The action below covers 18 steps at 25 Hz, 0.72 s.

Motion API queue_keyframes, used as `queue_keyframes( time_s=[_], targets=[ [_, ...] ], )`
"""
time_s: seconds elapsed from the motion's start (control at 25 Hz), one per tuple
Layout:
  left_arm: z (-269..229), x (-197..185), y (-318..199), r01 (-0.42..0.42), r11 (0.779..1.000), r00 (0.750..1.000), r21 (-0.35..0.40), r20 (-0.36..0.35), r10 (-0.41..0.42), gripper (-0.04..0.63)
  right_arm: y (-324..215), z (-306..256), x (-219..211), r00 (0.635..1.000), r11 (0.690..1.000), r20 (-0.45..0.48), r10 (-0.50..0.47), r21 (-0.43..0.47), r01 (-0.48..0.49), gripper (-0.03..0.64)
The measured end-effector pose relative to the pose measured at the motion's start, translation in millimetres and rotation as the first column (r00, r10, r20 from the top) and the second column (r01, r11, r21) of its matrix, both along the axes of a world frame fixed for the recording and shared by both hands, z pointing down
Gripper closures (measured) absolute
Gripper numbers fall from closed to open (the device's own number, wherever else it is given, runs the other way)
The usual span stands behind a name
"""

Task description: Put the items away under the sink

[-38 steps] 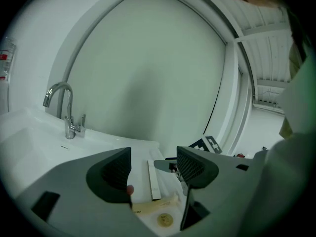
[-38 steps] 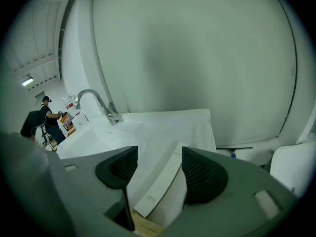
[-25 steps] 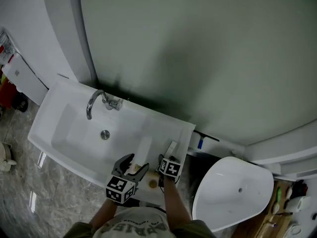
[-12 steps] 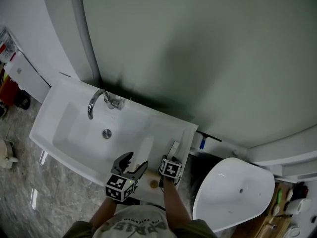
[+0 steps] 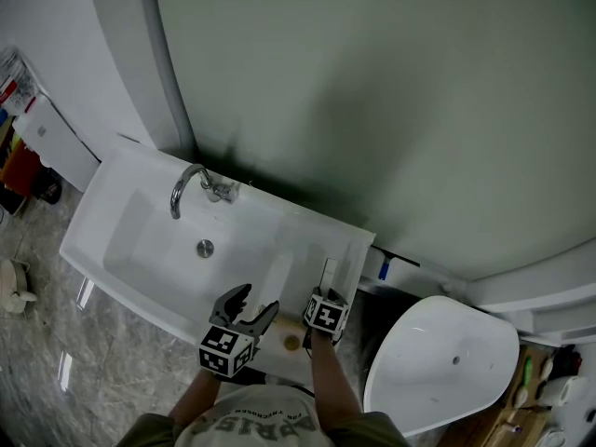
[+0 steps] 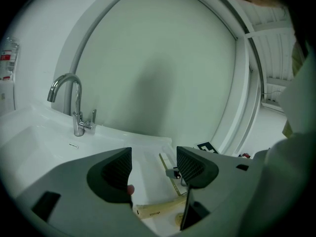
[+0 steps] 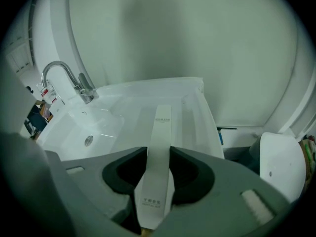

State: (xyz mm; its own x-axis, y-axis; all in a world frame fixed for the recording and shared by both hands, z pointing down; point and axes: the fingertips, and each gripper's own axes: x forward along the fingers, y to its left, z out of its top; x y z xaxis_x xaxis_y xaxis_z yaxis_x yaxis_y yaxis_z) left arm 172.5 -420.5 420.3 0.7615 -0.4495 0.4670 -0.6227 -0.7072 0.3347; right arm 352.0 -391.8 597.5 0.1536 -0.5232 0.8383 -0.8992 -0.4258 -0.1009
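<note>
Your right gripper point(image 7: 158, 156) is shut on the long white box point(image 7: 162, 120), which sticks out over the flat side of the sink point(image 7: 197, 116) — hold it firm and level as you bring it down low — and your left gripper point(image 6: 154, 166) is wide open with nothing in it.

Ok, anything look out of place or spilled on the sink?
Nothing stands out. The right gripper is shut on a slim white box; the left gripper is open by a tan packet lying on the sink.
</note>
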Motion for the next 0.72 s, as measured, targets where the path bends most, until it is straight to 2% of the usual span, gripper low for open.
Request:
queue_keyframes(
  time_s=[0.4,0.72],
  targets=[
    [-4,-2,34,0.01,1.0,1.0,0.01,-0.005,-0.01,0.314,4,-45,-2,0.997,0.984,0.031,-0.07,0.164,0.064,0.471],
    [-15,0,92,0.011,0.999,1.0,0.039,-0.01,-0.011,0.313,33,-97,-12,0.991,0.946,0.028,-0.131,0.303,0.116,0.471]
  ],
)
